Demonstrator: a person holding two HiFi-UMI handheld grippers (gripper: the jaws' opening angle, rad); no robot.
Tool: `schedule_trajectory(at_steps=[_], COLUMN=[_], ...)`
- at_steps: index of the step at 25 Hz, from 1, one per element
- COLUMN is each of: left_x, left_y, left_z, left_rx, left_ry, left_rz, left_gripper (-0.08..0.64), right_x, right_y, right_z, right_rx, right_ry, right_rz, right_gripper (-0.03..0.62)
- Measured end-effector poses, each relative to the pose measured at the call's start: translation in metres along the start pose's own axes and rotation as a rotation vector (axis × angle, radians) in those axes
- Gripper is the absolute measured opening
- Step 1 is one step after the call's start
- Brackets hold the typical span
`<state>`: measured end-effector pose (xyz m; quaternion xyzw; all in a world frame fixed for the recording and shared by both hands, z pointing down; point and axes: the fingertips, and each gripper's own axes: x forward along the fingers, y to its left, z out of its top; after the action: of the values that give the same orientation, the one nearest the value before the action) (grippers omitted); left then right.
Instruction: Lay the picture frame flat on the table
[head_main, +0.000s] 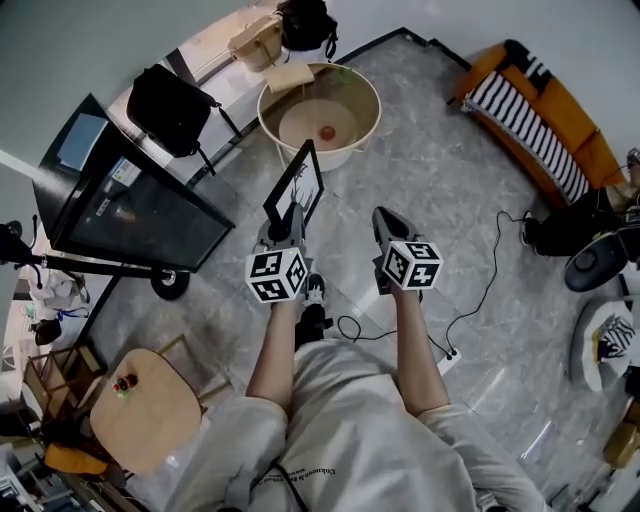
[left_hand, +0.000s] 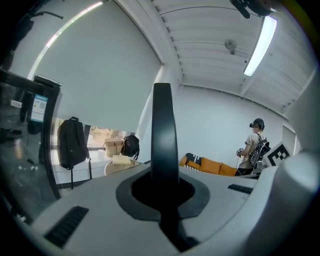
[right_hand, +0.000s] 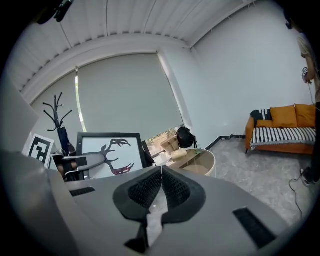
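Note:
The picture frame (head_main: 298, 180) is black-edged with a white antler print and stands upright in the air, held over the floor short of the round rimmed table (head_main: 372, 100). My left gripper (head_main: 292, 212) is shut on its lower edge. In the left gripper view the frame (left_hand: 164, 130) shows edge-on as a dark bar rising from the closed left gripper (left_hand: 164, 192). My right gripper (head_main: 384, 216) hangs beside it, apart from the frame, shut and empty; its right gripper (right_hand: 161, 176) pads meet. From there the frame (right_hand: 112, 150) faces me, left of the table (right_hand: 202, 159).
A small red thing (head_main: 327, 132) lies on the table. A black backpack (head_main: 170, 105) hangs on a chair at the back left, near a dark glass-fronted cabinet (head_main: 130, 220). An orange sofa (head_main: 540, 110) stands right. A cable (head_main: 485, 285) crosses the floor. A wooden stool (head_main: 145, 410) stands near left.

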<state>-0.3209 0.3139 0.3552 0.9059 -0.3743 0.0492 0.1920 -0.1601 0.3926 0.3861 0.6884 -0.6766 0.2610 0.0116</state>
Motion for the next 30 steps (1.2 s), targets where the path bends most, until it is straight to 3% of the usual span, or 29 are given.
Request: schedule_trajectory(at_steps=[10,20,25,30], left_x=[0.070,0.127,0.144,0.152], left_y=[0.049,0.093,0.106,0.107], left_z=[0.021,0.047,0.046,0.050], left_rx=[-0.032,-0.040,-0.038,-0.022], left_ry=[0.017,0.022,0.047,0.057], left_rz=[-0.023,-0.070,-0.081,-0.085], left_gripper=[0.026,0.026,0.026,0.026], right_x=[0.076,0.139,0.154,0.158], right_y=[0.005,0.005,-0.002,-0.018], right_z=[0.032,0.065,0.068,0.082], right_rx=[0.009,0.075,0.076,0.175], right_ry=[0.008,-0.043,-0.045,-0.117], right_rz=[0.042,0.041,0.002,-0.006], right_gripper=[0.034,0.034,0.034,0.034])
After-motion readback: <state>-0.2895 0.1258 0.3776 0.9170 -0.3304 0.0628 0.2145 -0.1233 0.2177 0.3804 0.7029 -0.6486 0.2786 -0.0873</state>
